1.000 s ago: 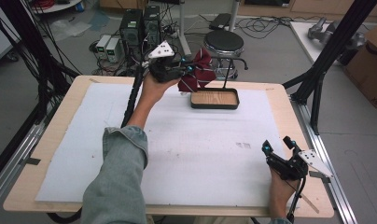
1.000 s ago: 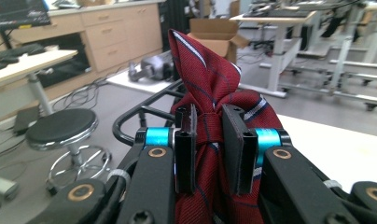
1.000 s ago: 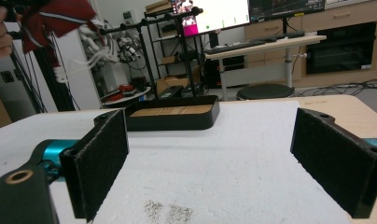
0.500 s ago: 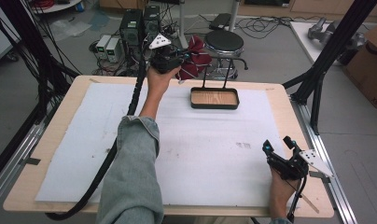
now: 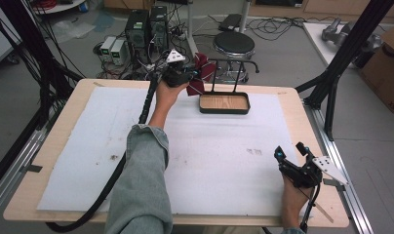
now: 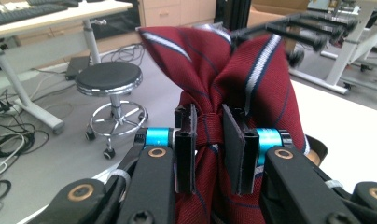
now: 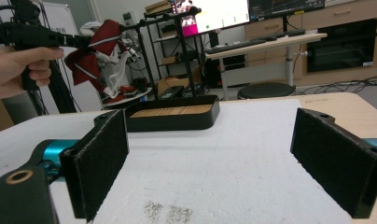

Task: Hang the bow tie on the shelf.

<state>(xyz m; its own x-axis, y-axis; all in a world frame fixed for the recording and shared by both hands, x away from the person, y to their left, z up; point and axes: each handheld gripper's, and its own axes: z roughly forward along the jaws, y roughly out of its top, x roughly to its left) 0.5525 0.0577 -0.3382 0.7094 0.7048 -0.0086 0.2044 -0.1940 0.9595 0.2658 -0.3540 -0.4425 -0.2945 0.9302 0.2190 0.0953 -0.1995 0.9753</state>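
Tie, dark red with pale stripes, is bunched and pinched in the left gripper beside the black rack above its tray. Draped unevenly, it could slide off the bar, or a snag might tip the rack. The right gripper rests wide open and empty near the table's front edge.

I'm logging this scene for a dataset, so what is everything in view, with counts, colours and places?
Tie: one, dark red with white and navy stripes, at the stand's rail, clamped in the left gripper.
Stand: one, black tray with wood inlay and upright rail, table's far edge.
Foam sheet: one, white, covering the table.
Stool: one, black, behind the table.
Left gripper: one, black, shut on the tie.
Right gripper: one, black, open, near right corner.
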